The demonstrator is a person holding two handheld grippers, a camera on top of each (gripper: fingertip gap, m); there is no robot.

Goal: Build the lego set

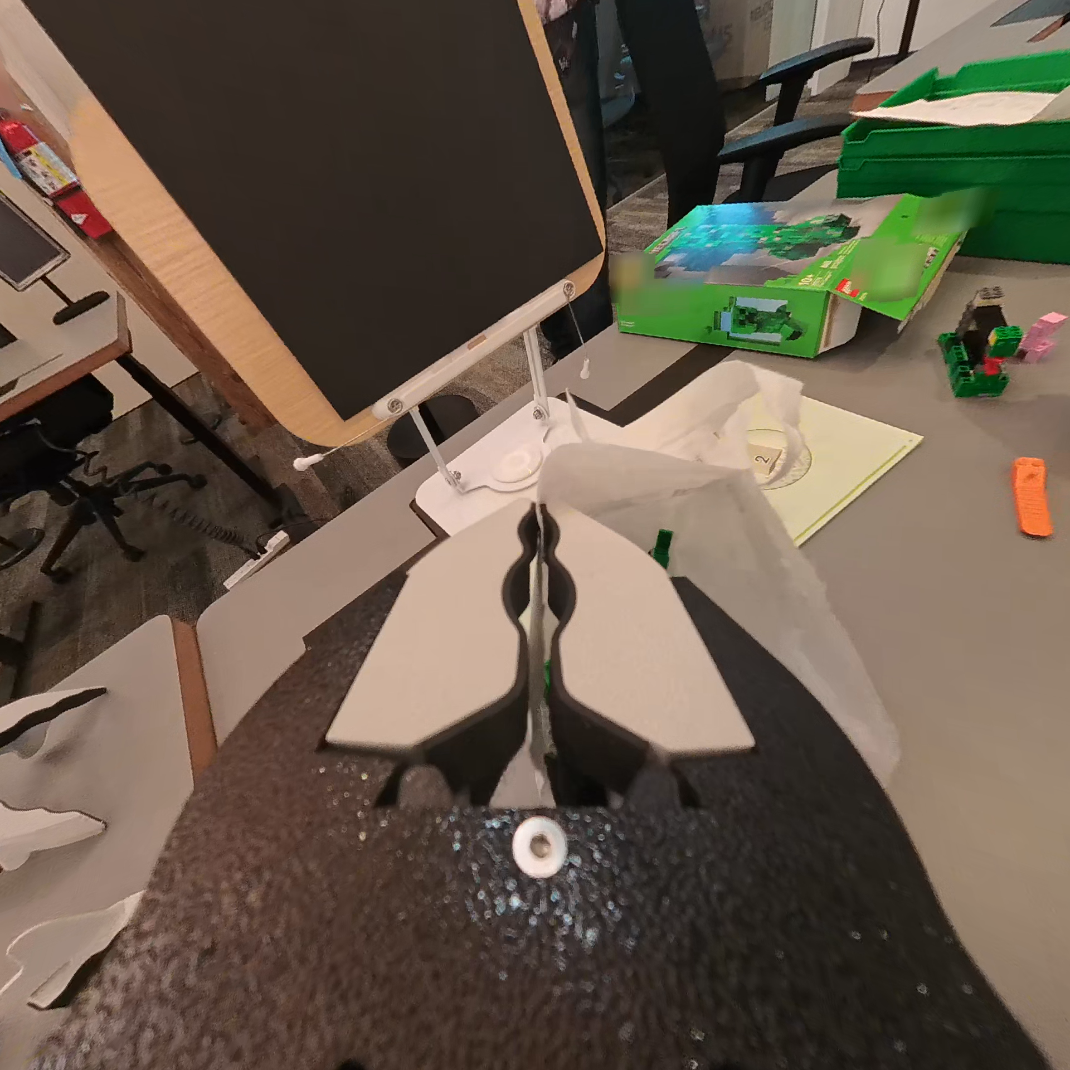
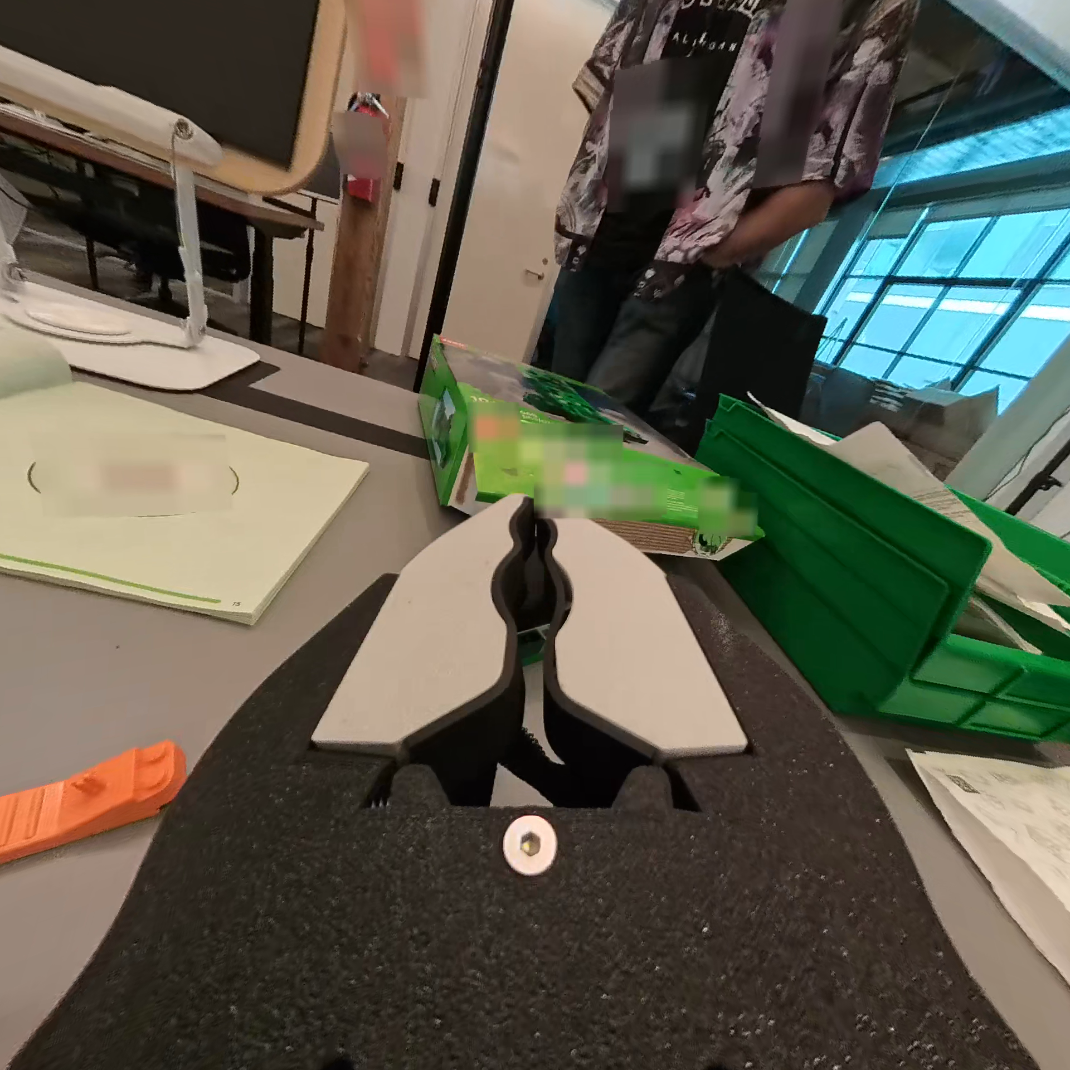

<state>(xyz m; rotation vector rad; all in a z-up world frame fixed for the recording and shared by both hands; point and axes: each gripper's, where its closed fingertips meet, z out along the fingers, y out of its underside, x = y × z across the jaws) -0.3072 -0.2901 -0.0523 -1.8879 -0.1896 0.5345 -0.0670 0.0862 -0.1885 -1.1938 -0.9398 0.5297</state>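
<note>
My left gripper (image 1: 538, 515) is shut on the edge of a white paper bag (image 1: 637, 480), holding it upright above the grey table (image 1: 926, 637). A small green piece (image 1: 663, 547) shows just behind the bag. A partly built green and black model (image 1: 978, 353) with a pink piece (image 1: 1045, 336) stands at the far right. My right gripper (image 2: 532, 521) is shut, with a small green and black lego piece (image 2: 532, 640) showing between its jaws, low over the table. The instruction booklet (image 2: 173, 521) lies to its left and also shows in the left wrist view (image 1: 839, 457).
An orange brick separator (image 2: 87, 793) lies on the table and also shows in the left wrist view (image 1: 1033, 504). The green lego box (image 2: 521, 417) and stacked green bins (image 2: 839, 579) holding paper lie ahead. A dark screen on a white stand (image 1: 324, 173) is at the table's edge. A person (image 2: 695, 173) stands behind. There is about 45 centimetres between the tips of the two grippers. My right tips are roughly 15 centimetres from the orange brick separator (image 2: 87, 793). Look for it in the left wrist view (image 1: 1032, 475) too.
</note>
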